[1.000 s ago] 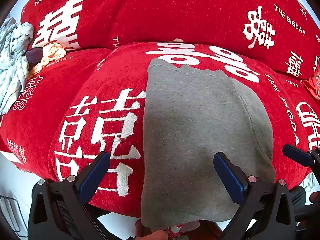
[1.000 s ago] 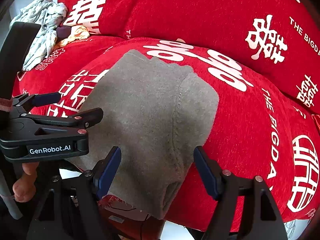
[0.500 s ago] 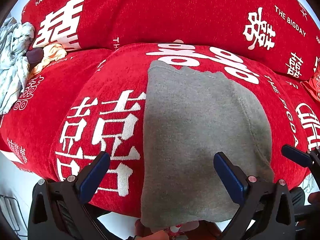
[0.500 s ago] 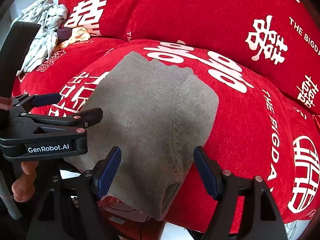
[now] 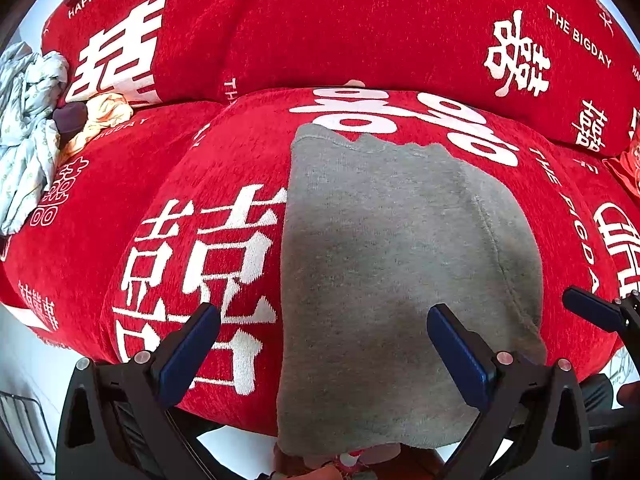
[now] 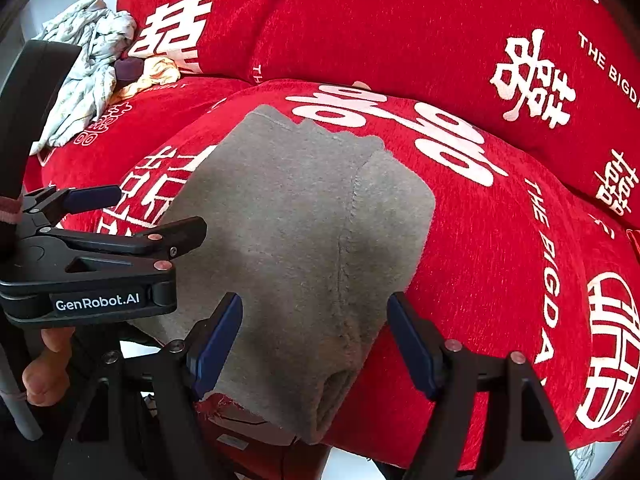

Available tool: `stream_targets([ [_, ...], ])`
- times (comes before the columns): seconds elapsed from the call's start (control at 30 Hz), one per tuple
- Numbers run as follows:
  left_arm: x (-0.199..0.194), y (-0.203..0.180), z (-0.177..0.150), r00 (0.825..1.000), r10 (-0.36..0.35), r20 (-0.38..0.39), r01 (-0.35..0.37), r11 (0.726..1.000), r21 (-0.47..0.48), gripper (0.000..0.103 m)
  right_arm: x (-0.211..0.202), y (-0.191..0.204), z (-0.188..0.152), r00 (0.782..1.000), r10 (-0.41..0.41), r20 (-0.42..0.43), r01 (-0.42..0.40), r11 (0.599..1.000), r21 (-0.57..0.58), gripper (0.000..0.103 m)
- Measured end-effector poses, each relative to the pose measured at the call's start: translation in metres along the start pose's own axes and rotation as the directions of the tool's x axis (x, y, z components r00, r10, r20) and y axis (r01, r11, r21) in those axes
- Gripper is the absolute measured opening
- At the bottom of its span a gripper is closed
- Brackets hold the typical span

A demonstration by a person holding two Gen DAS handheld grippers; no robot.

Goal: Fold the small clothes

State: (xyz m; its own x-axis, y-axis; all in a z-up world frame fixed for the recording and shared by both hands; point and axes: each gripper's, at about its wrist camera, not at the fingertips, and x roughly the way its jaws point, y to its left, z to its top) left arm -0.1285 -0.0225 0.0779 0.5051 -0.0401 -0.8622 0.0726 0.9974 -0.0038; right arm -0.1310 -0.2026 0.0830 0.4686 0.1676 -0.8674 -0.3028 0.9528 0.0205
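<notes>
The scene is filled by a sofa (image 5: 360,40) under a red chenille cover (image 6: 500,260) printed with white double-happiness characters and the wording "HAPPY WEDDING" and "THE BIGDAY". The seat cushion (image 5: 224,184) bulges toward the near side; the backrest (image 6: 380,20) rises at the far side. At far left on the seat lies a heap of pale crumpled cloth (image 5: 28,128) beside a yellow-cream piece (image 5: 106,110) and a small dark object (image 5: 72,118). White floor (image 5: 28,364) shows below the near left edge. Lighting is bright and even.
</notes>
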Motion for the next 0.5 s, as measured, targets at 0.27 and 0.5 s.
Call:
stream_targets([
  [0.27, 0.0023, -0.0020, 0.0013, 1.000, 0.001, -0.006, -0.001, 1.000, 0.002, 0.103, -0.0012, 0.0003, -0.0002, 1.000, 0.006, 0.006, -0.006, 1.000, 0.002, 0.078],
  [0.5, 0.0043, -0.0066, 0.0000, 1.000, 0.017, 0.000, -0.017, 1.000, 0.001, 0.103, -0.0015, -0.0056, -0.0046, 1.000, 0.018, 0.014, -0.018, 1.000, 0.023, 0.078],
])
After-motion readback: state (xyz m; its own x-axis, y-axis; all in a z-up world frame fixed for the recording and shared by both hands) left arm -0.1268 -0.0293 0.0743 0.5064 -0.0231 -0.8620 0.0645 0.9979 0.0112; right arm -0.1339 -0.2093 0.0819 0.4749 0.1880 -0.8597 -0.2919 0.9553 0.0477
